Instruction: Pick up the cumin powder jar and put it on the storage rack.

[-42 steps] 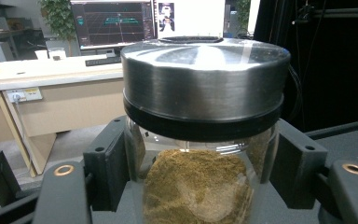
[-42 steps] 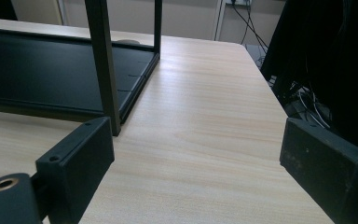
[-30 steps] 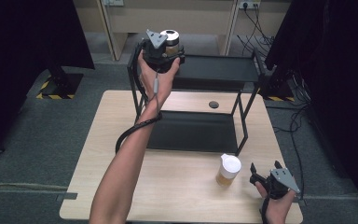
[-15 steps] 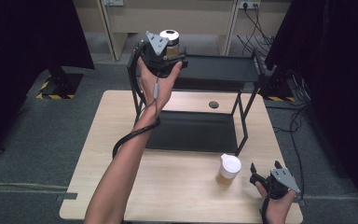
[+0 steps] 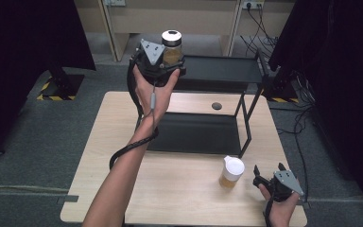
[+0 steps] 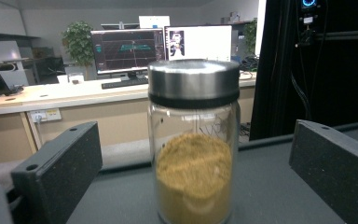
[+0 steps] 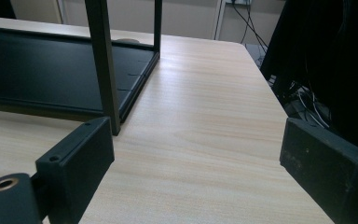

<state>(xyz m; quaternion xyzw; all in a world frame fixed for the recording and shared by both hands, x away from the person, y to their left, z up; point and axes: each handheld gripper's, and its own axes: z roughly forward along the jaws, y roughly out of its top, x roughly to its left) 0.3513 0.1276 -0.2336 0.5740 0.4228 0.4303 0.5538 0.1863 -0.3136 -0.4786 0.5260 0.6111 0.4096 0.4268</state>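
A: ok so where's the glass jar [image 5: 172,47] at right now?

B: up on the rack's top shelf [image 5: 227,71], standing upright at the left end. Metal lid, tan powder filling the lower part. It sits between the left gripper [image 5: 163,60]'s 2 jaws, and there's a clear gap on both sides, so nothing's pinching it. Those jaws have just been opening, with the jar in between.

A: and the other hand?

B: right gripper [image 5: 268,169] is low over the wooden table [image 5: 170,189], near the front right corner. Jaws spread wide, nothing in them. A 2nd jar [image 5: 231,172] with a white lid stands just beside it, not touching.
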